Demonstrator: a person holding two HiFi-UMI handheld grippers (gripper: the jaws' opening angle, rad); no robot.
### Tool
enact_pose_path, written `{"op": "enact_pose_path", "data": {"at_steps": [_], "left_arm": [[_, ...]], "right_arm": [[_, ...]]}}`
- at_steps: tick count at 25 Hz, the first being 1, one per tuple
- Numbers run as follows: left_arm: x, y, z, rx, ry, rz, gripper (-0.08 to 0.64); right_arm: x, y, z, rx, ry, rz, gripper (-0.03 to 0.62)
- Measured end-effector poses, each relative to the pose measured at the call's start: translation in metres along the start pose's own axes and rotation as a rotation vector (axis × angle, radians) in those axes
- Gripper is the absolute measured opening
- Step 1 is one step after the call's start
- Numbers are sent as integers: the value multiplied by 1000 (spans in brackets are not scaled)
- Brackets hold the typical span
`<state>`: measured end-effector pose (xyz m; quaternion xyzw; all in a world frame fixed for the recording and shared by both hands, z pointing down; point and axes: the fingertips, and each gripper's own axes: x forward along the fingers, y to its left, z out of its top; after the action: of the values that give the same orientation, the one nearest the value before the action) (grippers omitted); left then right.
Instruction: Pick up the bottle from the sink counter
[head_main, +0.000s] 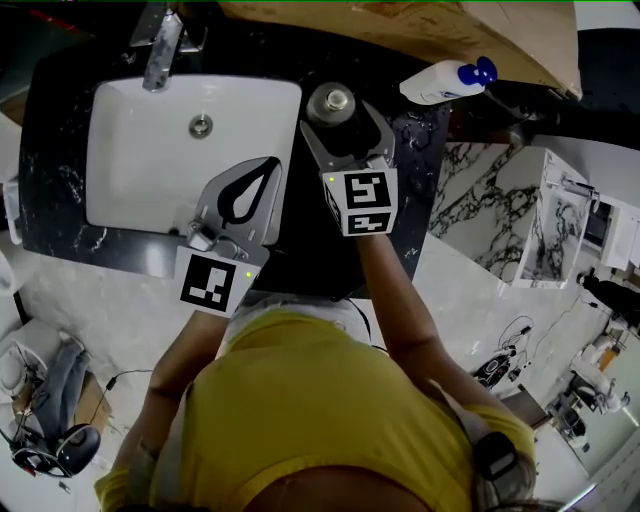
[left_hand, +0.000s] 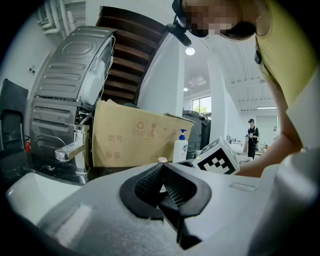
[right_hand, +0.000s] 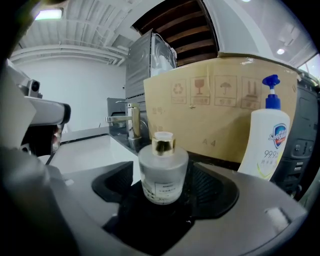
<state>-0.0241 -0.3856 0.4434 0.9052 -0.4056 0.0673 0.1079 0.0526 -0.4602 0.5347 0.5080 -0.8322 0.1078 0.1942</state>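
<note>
A small frosted glass bottle (head_main: 333, 103) with a gold cap stands upright on the black counter (head_main: 300, 255), just right of the sink. My right gripper (head_main: 345, 118) is open and reaches around it. In the right gripper view the bottle (right_hand: 162, 170) sits between the two ribbed pads (right_hand: 212, 187) with a gap on each side. My left gripper (head_main: 271, 166) is shut and empty, hovering over the basin's right front corner. Its tips meet in the left gripper view (left_hand: 161, 172).
A white rectangular sink basin (head_main: 130, 170) with a chrome faucet (head_main: 160, 45) fills the counter's left. A white pump soap bottle (head_main: 445, 82) stands at the back right, in front of a cardboard box (head_main: 400, 25). The counter ends at marble floor to the right.
</note>
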Motion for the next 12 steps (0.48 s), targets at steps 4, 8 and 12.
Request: {"op": "enact_pose_path", "data": {"at_steps": [4, 8, 12], "left_arm": [[2, 3, -4, -4, 11, 1, 6], [2, 4, -6, 0, 18, 2, 6], [1, 4, -5, 2, 16, 5, 6]], "right_arm": [[14, -4, -1, 5, 12, 1, 348], [19, -4, 1, 10, 10, 5, 338], [20, -3, 1, 1, 16, 4, 324]]}}
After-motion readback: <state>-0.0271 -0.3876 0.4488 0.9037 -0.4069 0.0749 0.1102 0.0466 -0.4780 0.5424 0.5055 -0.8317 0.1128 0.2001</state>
